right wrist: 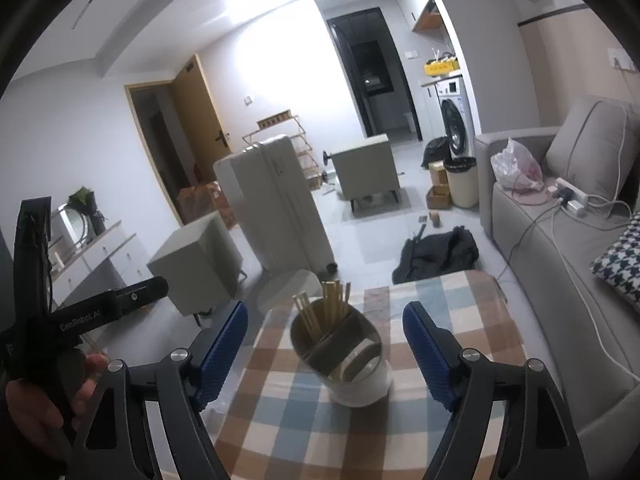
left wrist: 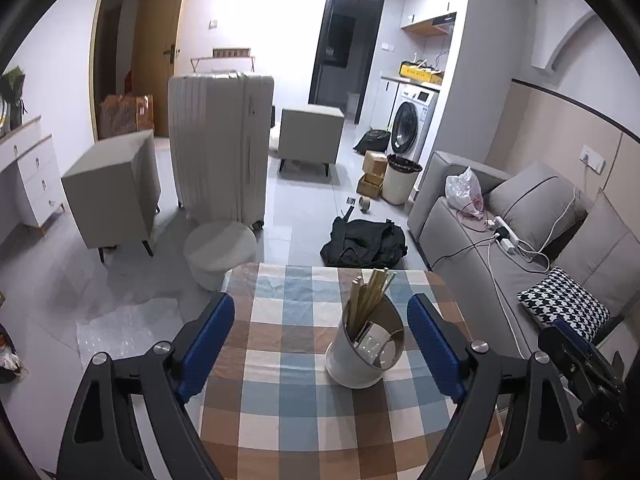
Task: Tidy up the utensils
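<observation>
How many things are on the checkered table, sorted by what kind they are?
Utensil holder: 1
Bunch of chopsticks standing in the holder: 1 (single sticks too crowded to count)
Total: 2 kinds of things on the table. The left gripper and right gripper are both open and hold nothing.
</observation>
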Demonstrator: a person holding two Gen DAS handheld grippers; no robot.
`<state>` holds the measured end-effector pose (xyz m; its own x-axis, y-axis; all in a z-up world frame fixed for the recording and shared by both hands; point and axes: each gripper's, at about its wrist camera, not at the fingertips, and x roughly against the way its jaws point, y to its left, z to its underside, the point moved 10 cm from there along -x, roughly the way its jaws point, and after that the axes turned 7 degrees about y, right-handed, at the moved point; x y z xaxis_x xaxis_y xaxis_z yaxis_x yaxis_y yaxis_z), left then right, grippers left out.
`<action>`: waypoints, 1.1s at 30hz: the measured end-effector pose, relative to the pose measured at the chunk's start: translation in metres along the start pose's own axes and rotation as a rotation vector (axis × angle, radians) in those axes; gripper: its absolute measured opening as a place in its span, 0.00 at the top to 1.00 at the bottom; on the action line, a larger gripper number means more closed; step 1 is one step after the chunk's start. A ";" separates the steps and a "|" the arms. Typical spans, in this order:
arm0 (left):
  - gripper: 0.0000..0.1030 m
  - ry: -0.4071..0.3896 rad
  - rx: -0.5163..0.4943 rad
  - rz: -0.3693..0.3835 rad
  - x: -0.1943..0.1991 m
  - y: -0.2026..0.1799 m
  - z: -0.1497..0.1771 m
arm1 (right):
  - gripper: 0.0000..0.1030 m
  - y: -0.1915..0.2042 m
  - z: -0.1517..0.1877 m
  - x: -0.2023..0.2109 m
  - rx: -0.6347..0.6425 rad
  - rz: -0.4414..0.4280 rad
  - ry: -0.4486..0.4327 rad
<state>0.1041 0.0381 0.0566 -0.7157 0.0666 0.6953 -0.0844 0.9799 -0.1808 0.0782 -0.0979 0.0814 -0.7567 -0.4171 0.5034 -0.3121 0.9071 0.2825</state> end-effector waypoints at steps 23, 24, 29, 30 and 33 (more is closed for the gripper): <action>0.16 -0.152 -0.029 -0.084 0.024 0.010 0.073 | 0.00 0.009 0.093 0.049 0.126 0.042 -0.134; 0.16 -0.155 -0.029 -0.091 0.023 0.012 0.077 | 0.00 0.010 0.098 0.049 0.135 0.048 -0.134; 0.16 -0.147 -0.044 -0.100 0.015 0.014 0.104 | 0.00 0.010 0.118 0.049 0.173 0.077 -0.135; 0.16 -0.147 -0.049 -0.098 0.015 0.013 0.109 | 0.00 0.010 0.121 0.048 0.173 0.075 -0.129; 0.16 -0.131 -0.078 -0.117 0.008 0.012 0.117 | 0.00 0.011 0.128 0.048 0.189 0.086 -0.121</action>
<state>0.0162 0.0284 -0.0212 -0.7886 -0.0690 0.6110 -0.1221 0.9915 -0.0457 -0.0347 -0.1005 0.0042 -0.8452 -0.3380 0.4141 -0.3367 0.9383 0.0786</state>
